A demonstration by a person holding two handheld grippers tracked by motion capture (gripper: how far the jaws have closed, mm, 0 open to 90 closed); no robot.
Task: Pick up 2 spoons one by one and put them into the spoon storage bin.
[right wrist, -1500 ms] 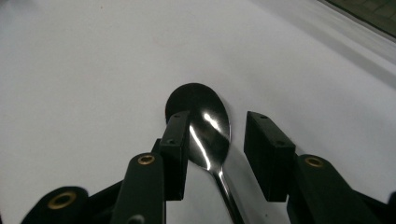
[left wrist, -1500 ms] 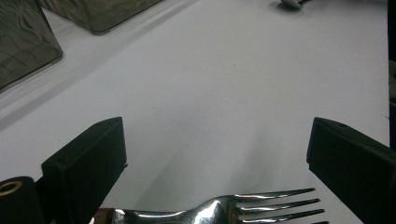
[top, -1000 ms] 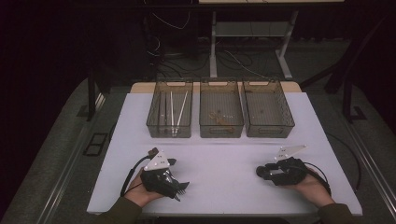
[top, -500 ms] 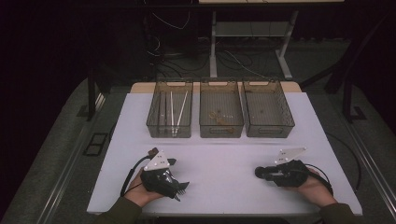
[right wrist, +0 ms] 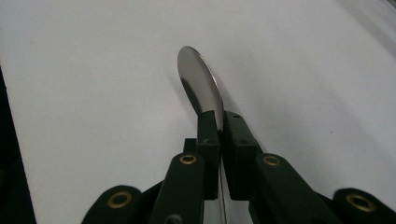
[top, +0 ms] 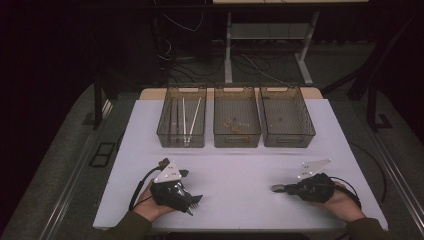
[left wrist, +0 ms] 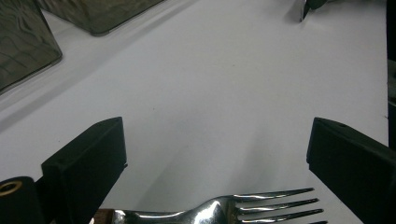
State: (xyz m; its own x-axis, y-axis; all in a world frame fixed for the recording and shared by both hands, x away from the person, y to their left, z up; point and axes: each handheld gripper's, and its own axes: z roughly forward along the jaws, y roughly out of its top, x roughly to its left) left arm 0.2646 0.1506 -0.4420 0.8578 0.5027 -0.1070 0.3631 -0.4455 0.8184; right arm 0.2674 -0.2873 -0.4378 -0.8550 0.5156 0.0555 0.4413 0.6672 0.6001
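My left gripper (top: 186,196) rests near the table's front left; in the left gripper view its jaws stand wide apart (left wrist: 217,135). A silver fork (left wrist: 247,210) lies crosswise low between them, tines to the right, with neither jaw touching it. Its tines (top: 195,203) poke out past the gripper in the high view. At the front right my right gripper (top: 289,189) is shut on a metal spoon (right wrist: 201,84). The spoon is held edge-on just above the white table, its bowl (top: 277,188) pointing left.
Three smoked-plastic bins stand in a row at the back of the white table (top: 240,165): the left bin (top: 165,132) holds long thin utensils, the middle bin (top: 220,135) has small items, and the right bin (top: 305,132) looks bare. Dark floor surrounds the table.
My right gripper has shifted a little left and toward the front edge with the spoon in it. The left gripper has stayed put.
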